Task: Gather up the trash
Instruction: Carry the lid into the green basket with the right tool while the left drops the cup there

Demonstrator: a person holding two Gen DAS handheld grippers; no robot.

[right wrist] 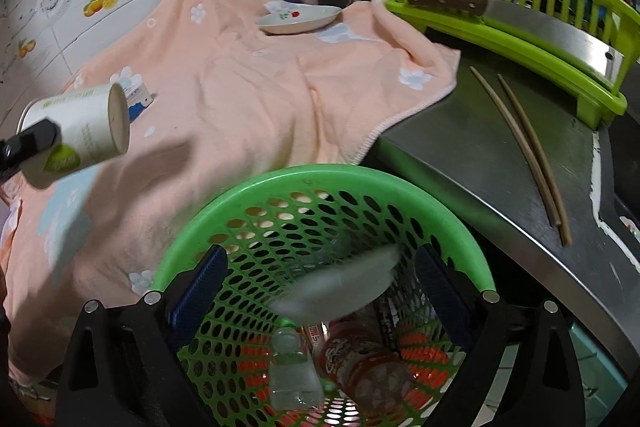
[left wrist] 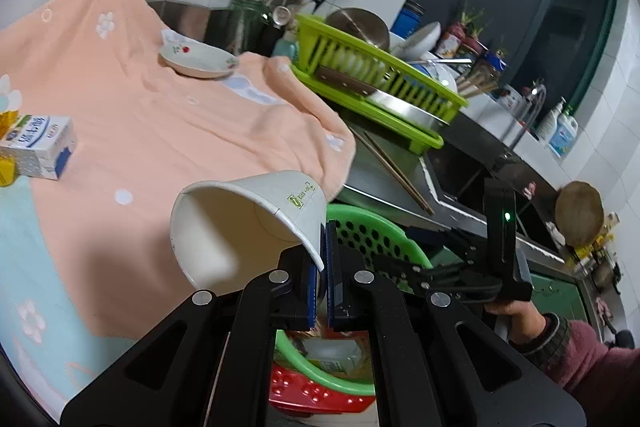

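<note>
My left gripper (left wrist: pixel 323 259) is shut on the rim of a white paper cup (left wrist: pixel 248 223), which it holds tilted in the air over the pink towel. In the right wrist view the same cup (right wrist: pixel 80 127) hangs at the far left, bottom toward the camera. My right gripper (right wrist: pixel 322 251) stands open above the green perforated basket (right wrist: pixel 320 179). A blurred pale piece of trash (right wrist: pixel 348 279) is in the air between its fingers, untouched by the pads. Plastic bottles (right wrist: pixel 368 371) lie in the basket. A milk carton (left wrist: pixel 38 143) rests on the towel at the left.
A pink towel (right wrist: pixel 248 99) covers the counter, with a small plate (right wrist: pixel 298 19) at its far end. Two chopsticks (right wrist: pixel 524 151) lie on the steel counter. A green dish rack (right wrist: pixel 520 39) holds a cleaver. A sink (left wrist: pixel 472 171) is at the right.
</note>
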